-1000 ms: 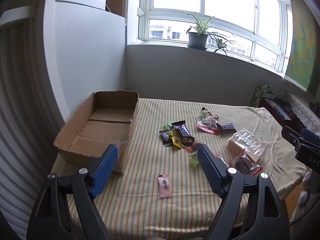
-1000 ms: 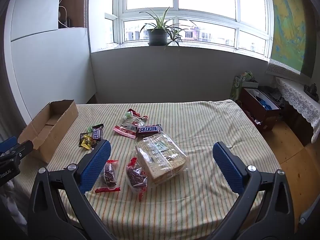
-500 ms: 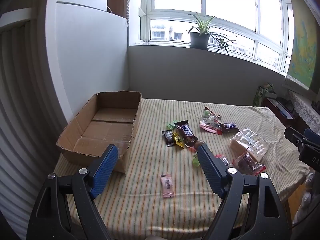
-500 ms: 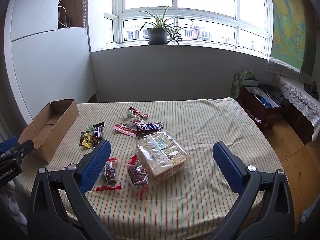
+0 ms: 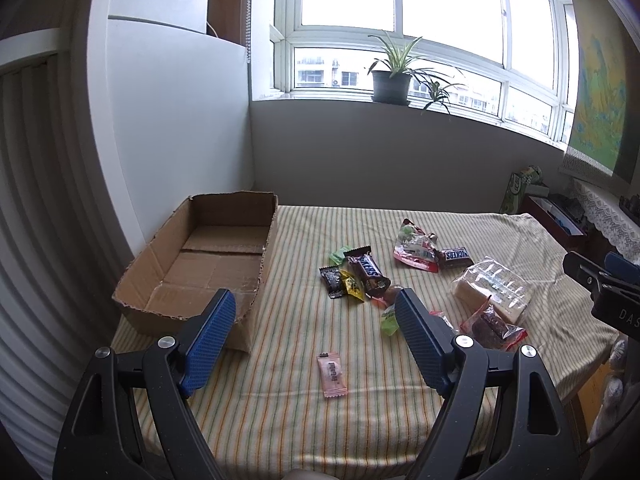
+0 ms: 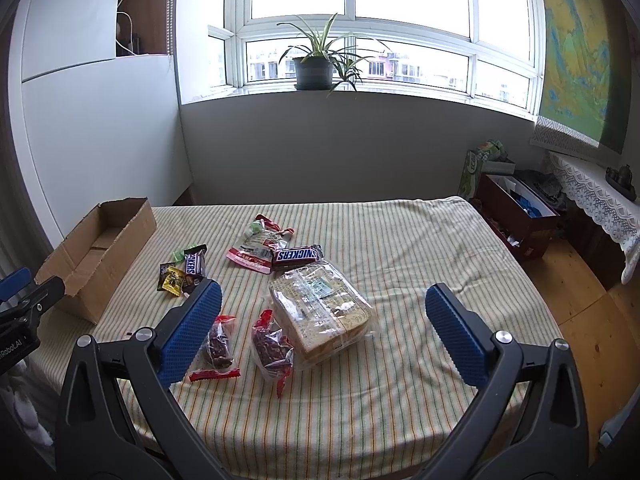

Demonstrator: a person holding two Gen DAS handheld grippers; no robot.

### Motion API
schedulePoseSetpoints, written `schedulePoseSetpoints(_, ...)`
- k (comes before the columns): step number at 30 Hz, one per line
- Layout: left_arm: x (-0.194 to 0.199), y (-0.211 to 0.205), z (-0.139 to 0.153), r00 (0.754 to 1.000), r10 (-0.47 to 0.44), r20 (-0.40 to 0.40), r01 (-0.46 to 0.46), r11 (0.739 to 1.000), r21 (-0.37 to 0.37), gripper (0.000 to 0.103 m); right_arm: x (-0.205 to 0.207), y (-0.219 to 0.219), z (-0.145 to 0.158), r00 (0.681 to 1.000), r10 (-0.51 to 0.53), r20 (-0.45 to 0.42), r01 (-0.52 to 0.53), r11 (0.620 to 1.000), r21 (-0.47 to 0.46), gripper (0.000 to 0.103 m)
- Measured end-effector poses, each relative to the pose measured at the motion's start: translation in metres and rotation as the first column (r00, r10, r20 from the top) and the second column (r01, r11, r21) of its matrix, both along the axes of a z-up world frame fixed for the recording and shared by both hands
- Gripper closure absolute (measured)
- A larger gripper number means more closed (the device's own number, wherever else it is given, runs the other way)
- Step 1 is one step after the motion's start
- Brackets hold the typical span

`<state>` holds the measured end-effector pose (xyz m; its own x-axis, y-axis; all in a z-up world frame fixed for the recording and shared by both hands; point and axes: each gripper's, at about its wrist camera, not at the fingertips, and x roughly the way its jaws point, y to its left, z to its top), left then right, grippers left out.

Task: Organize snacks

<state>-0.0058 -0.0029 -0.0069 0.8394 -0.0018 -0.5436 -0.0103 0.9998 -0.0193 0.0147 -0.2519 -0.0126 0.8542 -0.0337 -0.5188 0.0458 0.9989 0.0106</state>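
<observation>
A potted plant (image 6: 314,67) on the windowsill — a map (image 6: 576,40) hangs right.

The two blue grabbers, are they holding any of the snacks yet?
No. The left gripper and the right gripper are both open, with nothing between their fingers. Every snack lies on the striped tablecloth.

— What is seen to differ from a second ago?

— The left gripper (image 5: 312,336) is drawn back and slightly leftward: the cardboard box (image 5: 208,264) and the pink sachet (image 5: 331,372) are shifted right and lower in its view, and more of the striped bed (image 5: 280,412) is shown in front.

— And on the other side?

— The right gripper (image 6: 320,332) is raised and pulled back a little; the bread bag (image 6: 324,312) is shown slightly smaller. No snack is displaced, and the jaw spacing is unaltered.
</observation>
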Motion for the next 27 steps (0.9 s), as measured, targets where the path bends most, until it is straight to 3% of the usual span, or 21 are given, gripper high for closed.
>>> schedulePoseSetpoints(13, 0.0002, 0.0013, -0.0021, 1.0, -0.013, 0.0, 0.013, 1.0, 0.005, 0.021, -0.0022, 0.001, 0.0002, 1.0, -0.004, 0.008, 0.004, 1.0, -0.015, 0.0)
schedulePoseSetpoints(18, 0.0005, 0.0049, -0.0033, 0.999, -0.049, -0.002, 0.049, 0.998, -0.045, 0.021, -0.0015, 0.0003, -0.0001, 1.0, -0.004, 0.005, 0.004, 1.0, -0.014, 0.0)
schedulePoseSetpoints(27, 0.0004, 0.0012, -0.0072, 0.997, -0.072, -0.002, 0.072, 0.997, -0.028, 0.021, -0.0016, 0.0004, -0.0037, 1.0, -0.001, -0.003, 0.001, 1.0, -0.016, 0.0)
